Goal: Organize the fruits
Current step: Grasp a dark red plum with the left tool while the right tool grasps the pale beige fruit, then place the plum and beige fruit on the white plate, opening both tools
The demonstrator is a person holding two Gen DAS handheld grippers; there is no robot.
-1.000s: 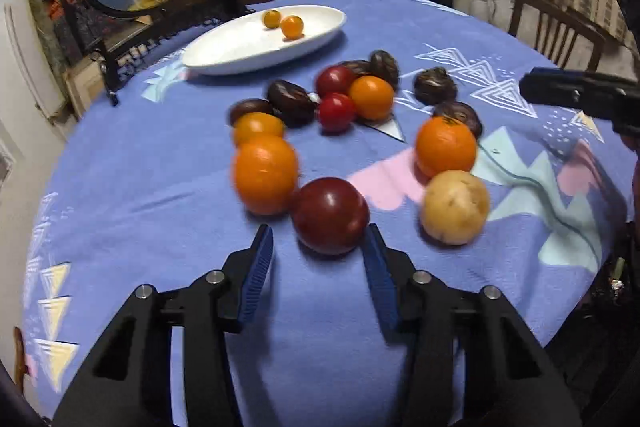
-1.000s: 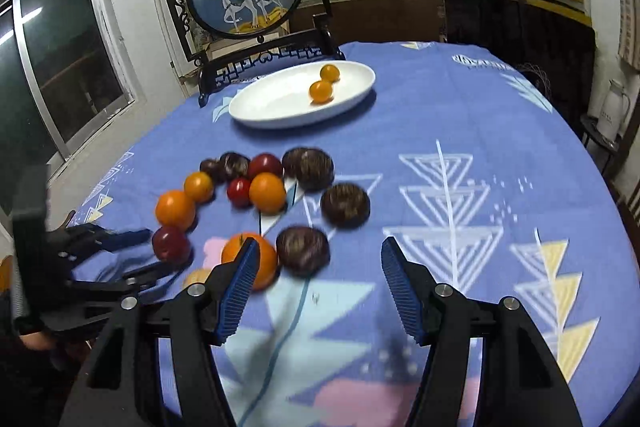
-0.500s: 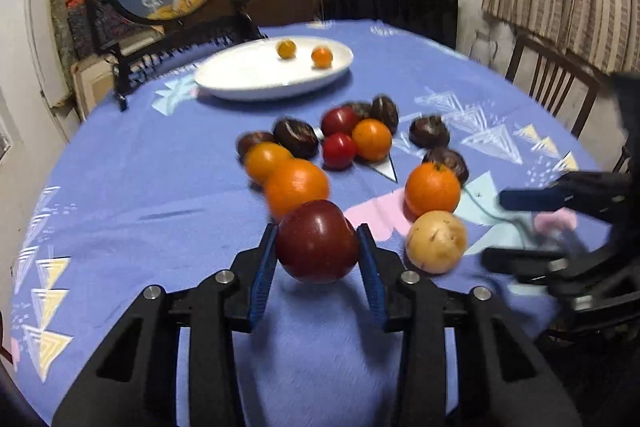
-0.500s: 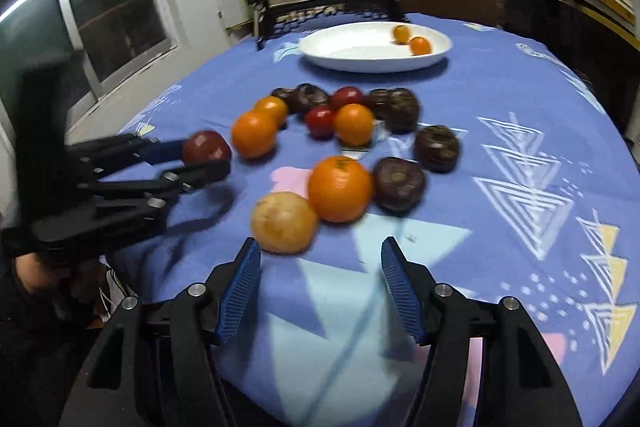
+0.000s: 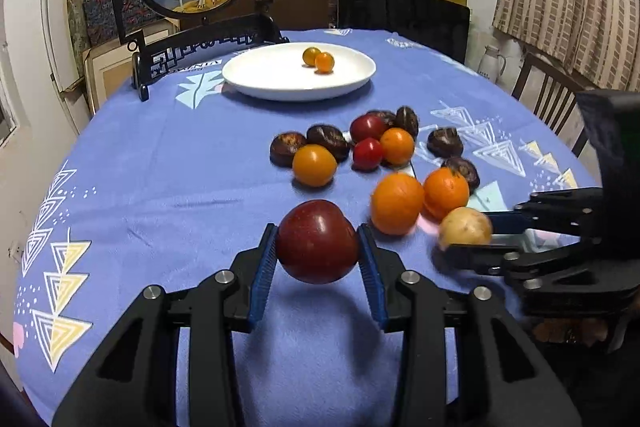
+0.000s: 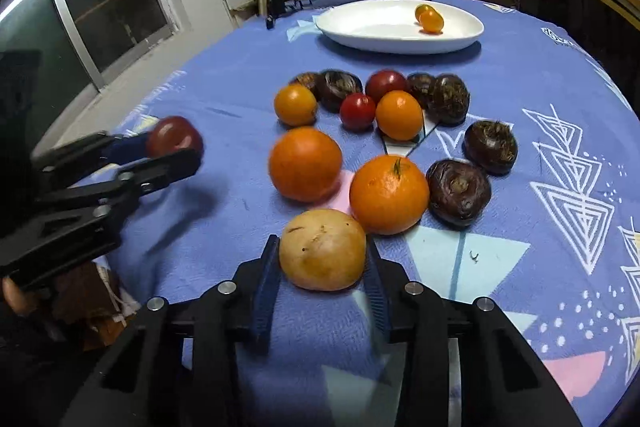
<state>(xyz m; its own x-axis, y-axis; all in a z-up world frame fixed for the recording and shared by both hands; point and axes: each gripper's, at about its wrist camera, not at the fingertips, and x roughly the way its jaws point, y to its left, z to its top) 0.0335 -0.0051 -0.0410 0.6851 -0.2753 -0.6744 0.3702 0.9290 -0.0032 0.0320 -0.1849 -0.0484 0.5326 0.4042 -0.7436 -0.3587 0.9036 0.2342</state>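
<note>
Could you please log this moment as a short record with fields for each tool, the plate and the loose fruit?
left tool: shut on the dark red fruit, lifted off the blue tablecloth
right tool: jaws just closed, pads against the yellow-brown fruit, resting on the cloth
white plate: holds two small orange fruits
loose on cloth: oranges, small red fruits, dark brown fruits, in a cluster

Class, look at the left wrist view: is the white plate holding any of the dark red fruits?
No. The white plate holds only two small orange fruits; nothing dark red lies on it.
</note>
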